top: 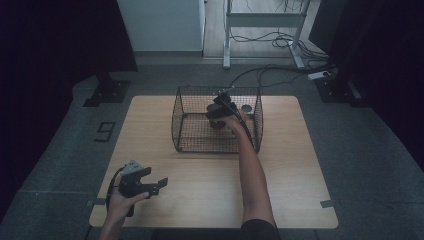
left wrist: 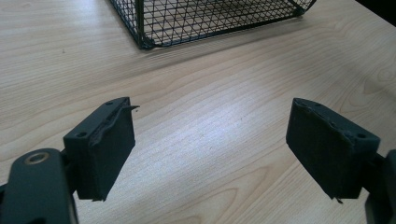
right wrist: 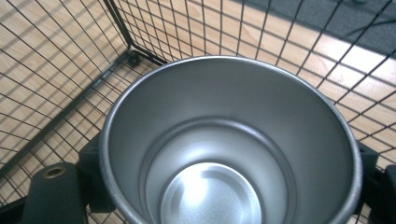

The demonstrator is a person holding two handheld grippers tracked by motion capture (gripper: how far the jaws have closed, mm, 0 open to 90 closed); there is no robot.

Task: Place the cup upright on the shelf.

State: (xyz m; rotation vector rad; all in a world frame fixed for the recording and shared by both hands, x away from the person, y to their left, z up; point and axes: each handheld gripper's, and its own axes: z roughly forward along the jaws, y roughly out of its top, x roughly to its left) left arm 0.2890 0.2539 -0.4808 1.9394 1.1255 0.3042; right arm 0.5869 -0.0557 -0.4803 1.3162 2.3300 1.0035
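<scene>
Dim, dark-edged high view; bright, sharp gripper views, glare inside the cup (right wrist: 212,196)

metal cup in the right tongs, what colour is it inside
Plain silvery grey steel, no pattern; the metal cup shows best in the right gripper view, inside the wire basket.

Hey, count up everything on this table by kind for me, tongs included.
Wire basket: 1
Steel cup: 1
Tongs: 2, the left tongs and the right tongs
Total: 4
</scene>
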